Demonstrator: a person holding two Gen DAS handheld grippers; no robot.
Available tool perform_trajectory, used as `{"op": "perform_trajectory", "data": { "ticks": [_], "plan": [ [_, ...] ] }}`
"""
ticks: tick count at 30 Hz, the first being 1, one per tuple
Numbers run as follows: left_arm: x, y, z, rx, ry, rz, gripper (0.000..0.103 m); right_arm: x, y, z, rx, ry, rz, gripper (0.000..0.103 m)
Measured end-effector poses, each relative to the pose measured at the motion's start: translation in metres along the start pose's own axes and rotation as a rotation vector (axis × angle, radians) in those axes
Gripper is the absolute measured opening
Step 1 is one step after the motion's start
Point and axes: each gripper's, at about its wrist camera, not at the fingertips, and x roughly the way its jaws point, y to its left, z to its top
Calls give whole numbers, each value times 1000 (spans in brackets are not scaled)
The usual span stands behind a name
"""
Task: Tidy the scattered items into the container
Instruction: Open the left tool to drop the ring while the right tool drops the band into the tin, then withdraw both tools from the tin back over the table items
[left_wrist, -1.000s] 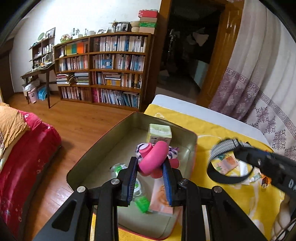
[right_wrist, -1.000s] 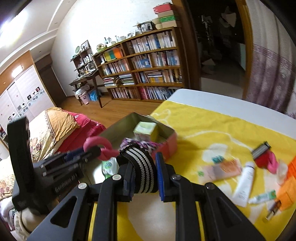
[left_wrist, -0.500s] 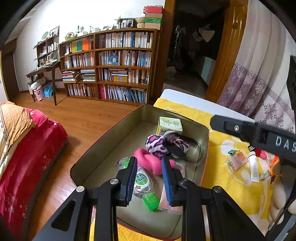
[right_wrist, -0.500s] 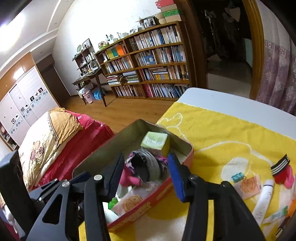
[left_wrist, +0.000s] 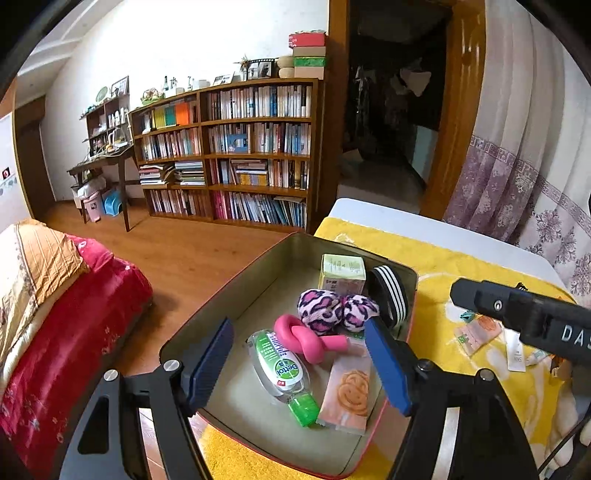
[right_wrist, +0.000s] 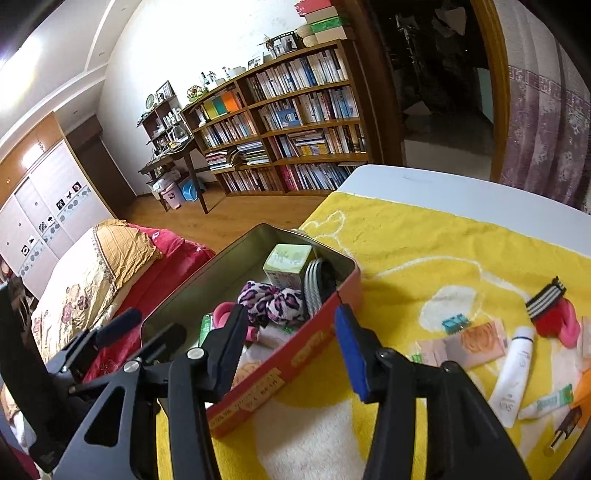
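Left wrist view: close above tin (left_wrist: 413, 280), angled down into it. Right wrist view: beside tin (right_wrist: 314, 339), angled down. Both share tin, yellow towel (left_wrist: 436, 258), bookshelf (left_wrist: 258, 155).

A wooden bookcase (left_wrist: 236, 155) filled with books was seen against the white wall, boxes (left_wrist: 308, 50) stacked on top. A desk (left_wrist: 101, 162) stood beside it; a red-covered bed (left_wrist: 55, 314) lay nearby.
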Motion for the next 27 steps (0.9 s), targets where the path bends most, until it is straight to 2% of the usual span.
{"op": "perform_trajectory", "data": {
  "ticks": [8, 11, 27],
  "plan": [
    [-4, -14, 1, 20, -6, -2, 75, -19, -17, -10, 35, -22, -16, 53],
    [-7, -24, 0, 35, -24, 3, 87, -27, -29, -15, 57, -32, -30, 56],
    [-7, -96, -7, 153, -8, -78, 87, -76, -104, -49, 183, -66, -121, 57]
  ]
}}
